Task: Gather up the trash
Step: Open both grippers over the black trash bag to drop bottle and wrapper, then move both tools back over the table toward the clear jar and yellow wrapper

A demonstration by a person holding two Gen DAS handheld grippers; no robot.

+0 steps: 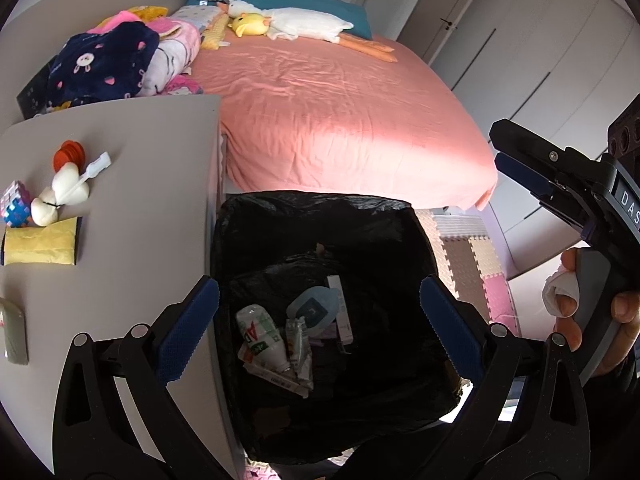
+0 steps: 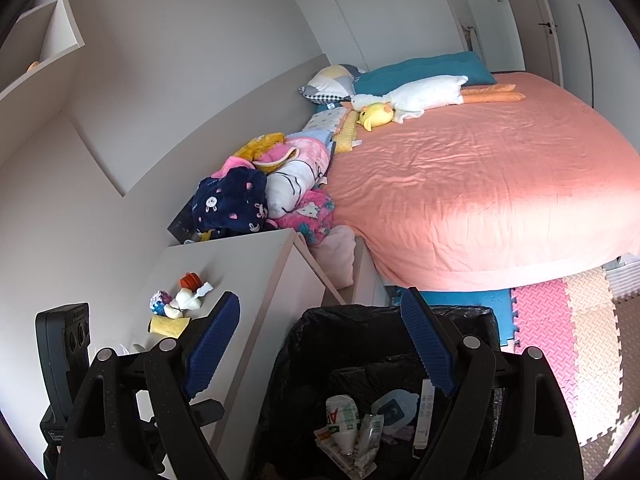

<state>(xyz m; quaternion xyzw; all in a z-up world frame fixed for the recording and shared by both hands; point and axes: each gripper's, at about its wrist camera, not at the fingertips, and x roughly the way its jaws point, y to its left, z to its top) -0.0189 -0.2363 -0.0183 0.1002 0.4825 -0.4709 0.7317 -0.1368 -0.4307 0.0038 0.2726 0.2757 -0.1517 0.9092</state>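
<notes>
A bin with a black liner [image 1: 320, 204] stands between a bedside cabinet and the bed. At its bottom lie a crushed white bottle [image 1: 260, 332], a crumpled wrapper [image 1: 299, 346], a round blue lid [image 1: 313, 309] and a slim white box [image 1: 341, 308]. My left gripper [image 1: 320, 330] hangs open over the bin, nothing between its blue pads. My right gripper [image 2: 322, 342] is also open and empty above the bin [image 2: 400, 314]; the bottle [image 2: 342, 416] shows below it. In the left wrist view the right gripper [image 1: 497, 144] is at the right, with a hand [image 1: 624, 308] on its handle and a white wad [image 1: 560, 294] under the fingers.
The grey bedside cabinet [image 1: 132, 152] left of the bin carries small toys [image 1: 66, 188] and a yellow tissue pack [image 1: 40, 244]. Behind lies a bed with a pink sheet [image 1: 340, 112], plush toys and folded blankets. Foam floor mats [image 2: 560, 340] lie right of the bin.
</notes>
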